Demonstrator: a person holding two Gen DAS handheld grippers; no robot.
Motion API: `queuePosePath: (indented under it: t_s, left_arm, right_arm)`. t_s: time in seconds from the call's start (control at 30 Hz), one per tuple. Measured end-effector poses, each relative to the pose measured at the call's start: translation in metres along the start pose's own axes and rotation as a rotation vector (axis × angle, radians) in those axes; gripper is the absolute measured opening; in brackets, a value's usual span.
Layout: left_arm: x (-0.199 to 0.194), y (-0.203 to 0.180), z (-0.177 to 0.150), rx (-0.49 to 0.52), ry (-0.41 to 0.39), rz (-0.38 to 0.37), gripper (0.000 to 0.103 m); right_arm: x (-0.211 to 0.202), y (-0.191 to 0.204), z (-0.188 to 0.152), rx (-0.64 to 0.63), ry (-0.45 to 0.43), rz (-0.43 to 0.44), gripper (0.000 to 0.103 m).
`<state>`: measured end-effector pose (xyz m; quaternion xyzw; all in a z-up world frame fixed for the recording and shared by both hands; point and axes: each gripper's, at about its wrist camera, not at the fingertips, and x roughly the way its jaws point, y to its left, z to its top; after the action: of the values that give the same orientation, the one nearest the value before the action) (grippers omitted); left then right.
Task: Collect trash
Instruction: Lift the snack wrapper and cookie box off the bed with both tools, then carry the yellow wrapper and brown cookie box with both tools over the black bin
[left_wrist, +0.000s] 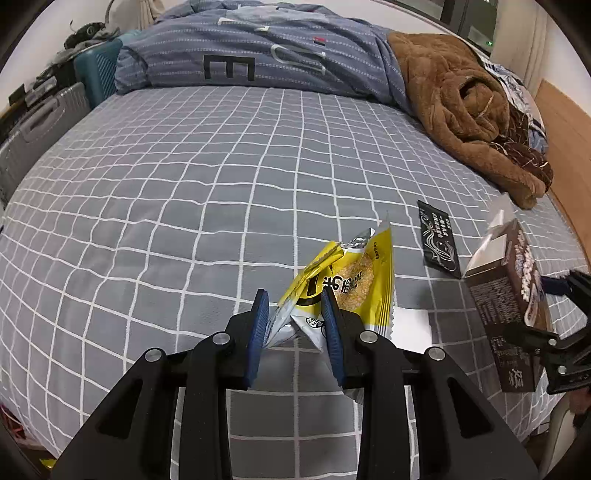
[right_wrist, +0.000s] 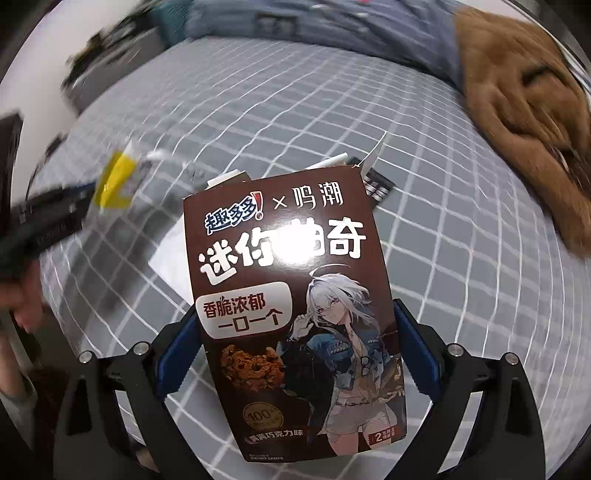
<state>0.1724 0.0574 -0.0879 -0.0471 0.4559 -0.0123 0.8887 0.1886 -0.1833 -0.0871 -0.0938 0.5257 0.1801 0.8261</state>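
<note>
My left gripper (left_wrist: 293, 308) is shut on a crumpled yellow and silver snack wrapper (left_wrist: 351, 277), holding it just above the grey checked bed sheet (left_wrist: 166, 184). My right gripper (right_wrist: 295, 321) is shut on an opened brown cookie box (right_wrist: 291, 295), its blue pads pressing both sides. The box (left_wrist: 506, 288) and the right gripper (left_wrist: 554, 332) also show at the right edge of the left wrist view. The wrapper (right_wrist: 118, 181) appears blurred at the left of the right wrist view.
A flat black packet (left_wrist: 439, 240) and a white paper slip (left_wrist: 412, 326) lie on the sheet between the grippers. A brown fleece garment (left_wrist: 461, 110) lies at the right, a blue striped duvet (left_wrist: 258, 48) at the back. Suitcases (left_wrist: 48, 125) stand left of the bed.
</note>
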Motion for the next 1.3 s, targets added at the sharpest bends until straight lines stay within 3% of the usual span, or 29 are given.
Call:
queuePosePath:
  t_s: [0.37, 0.5, 1.3]
  left_arm:
    - [-0.011, -0.018, -0.013, 0.025, -0.014, -0.012, 0.029]
    - [-0.018, -0.025, -0.019, 0.028, -0.021, -0.012, 0.029]
    - [-0.081, -0.035, -0.069, 0.036, -0.059, 0.013, 0.029]
  right_arm:
    - [-0.048, -0.001, -0.061, 0.258, -0.146, -0.089, 0.091]
    - [-0.059, 0.003, -0.071, 0.26, -0.172, -0.138, 0.091]
    - [-0.095, 0.026, -0.098, 0.263, -0.213, -0.136, 0.091]
